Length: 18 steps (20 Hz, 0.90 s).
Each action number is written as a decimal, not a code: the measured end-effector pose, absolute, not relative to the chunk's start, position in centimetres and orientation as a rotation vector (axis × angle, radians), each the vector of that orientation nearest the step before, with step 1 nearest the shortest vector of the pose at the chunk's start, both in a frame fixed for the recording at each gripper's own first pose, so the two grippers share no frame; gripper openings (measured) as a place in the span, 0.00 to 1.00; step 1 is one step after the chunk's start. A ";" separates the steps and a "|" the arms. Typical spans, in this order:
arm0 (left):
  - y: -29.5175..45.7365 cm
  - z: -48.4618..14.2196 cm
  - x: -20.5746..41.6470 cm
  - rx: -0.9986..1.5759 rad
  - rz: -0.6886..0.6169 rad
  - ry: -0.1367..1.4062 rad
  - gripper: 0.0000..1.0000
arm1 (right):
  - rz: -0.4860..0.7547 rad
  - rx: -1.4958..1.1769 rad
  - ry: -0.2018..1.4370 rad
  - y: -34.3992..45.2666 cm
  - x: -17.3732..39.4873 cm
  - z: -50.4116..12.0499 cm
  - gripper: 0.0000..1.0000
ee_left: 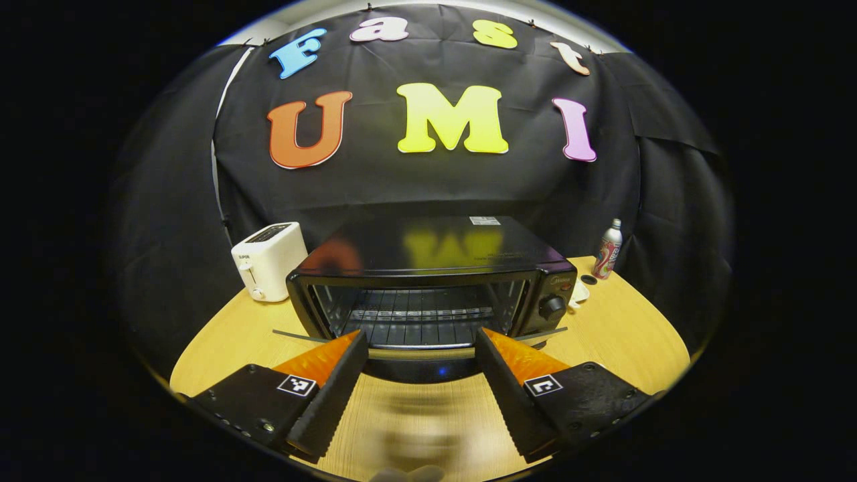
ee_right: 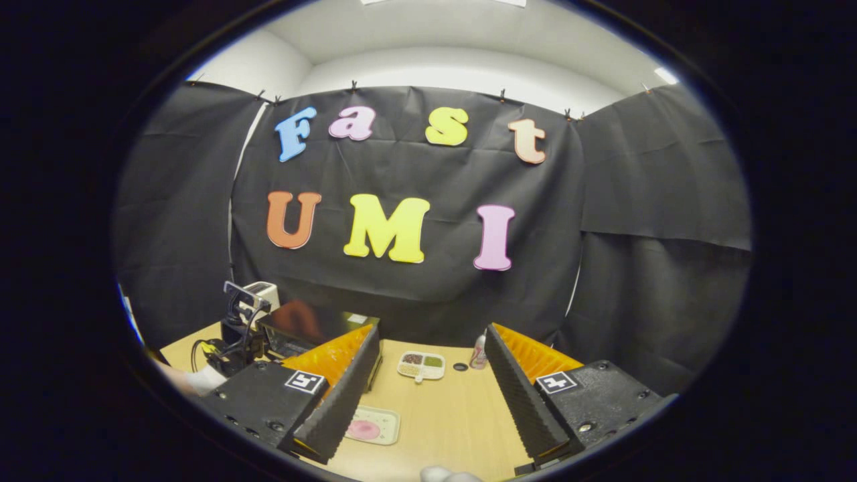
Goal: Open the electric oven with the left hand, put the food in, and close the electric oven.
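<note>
**Oven door down, both grippers spread wide**

In the left gripper view, the left gripper (ee_left: 420, 348) has its jaws wide apart with nothing between them, its fingertips just in front of the electric oven (ee_left: 428, 281) on the wooden table (ee_left: 622, 335). The oven is a black box with a glossy top; its door (ee_left: 418, 365) hangs open and low toward the camera, baring the wire rack (ee_left: 415, 314) inside. A round knob (ee_left: 552, 306) sits on its right panel. A white toaster (ee_left: 269, 260) stands just left of the oven, and a can (ee_left: 607, 249) stands farther back on the right.

In the right gripper view, the right gripper (ee_right: 432, 341) is likewise spread wide and holds nothing. A small tray (ee_right: 371, 425) with pink food lies near on the table; a divided dish (ee_right: 421, 365) lies beyond it.
</note>
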<state>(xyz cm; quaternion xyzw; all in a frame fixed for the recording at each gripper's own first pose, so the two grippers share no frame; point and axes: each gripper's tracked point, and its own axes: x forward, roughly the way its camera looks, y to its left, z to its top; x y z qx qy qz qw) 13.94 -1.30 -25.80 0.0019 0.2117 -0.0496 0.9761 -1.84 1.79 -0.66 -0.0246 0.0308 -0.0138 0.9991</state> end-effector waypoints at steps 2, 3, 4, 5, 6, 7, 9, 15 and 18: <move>-1.3 -26.6 12.8 0.003 -0.106 0.438 0.97 | -0.027 -0.048 0.070 1.8 -2.1 -1.1 0.99; -1.3 -27.0 12.1 -0.001 -0.108 0.443 0.97 | -0.025 -0.048 0.072 1.8 -2.3 -1.3 0.99; -1.3 -27.6 11.5 -0.001 -0.109 0.451 0.97 | -0.025 -0.051 0.073 1.9 -2.4 -1.4 0.99; -1.2 -28.0 10.9 0.000 -0.109 0.455 0.97 | -0.025 -0.055 0.075 1.9 -2.4 -1.6 0.99; -1.2 -28.5 10.3 0.000 -0.110 0.459 0.96 | -0.025 -0.057 0.077 2.0 -2.5 -1.7 0.99; -1.2 -28.9 9.9 -0.002 -0.109 0.462 0.97 | -0.023 -0.059 0.077 2.0 -2.5 -1.9 0.99; -1.2 -29.7 9.2 0.000 -0.110 0.461 0.97 | -0.021 -0.063 0.085 2.2 -2.7 -2.3 0.99; -1.1 -31.4 8.0 0.005 -0.112 0.480 0.97 | -0.032 -0.064 0.102 1.9 -3.1 -2.9 0.99; -1.0 -32.4 7.4 0.009 -0.114 0.499 0.97 | -0.035 -0.064 0.107 1.9 -3.1 -3.1 1.00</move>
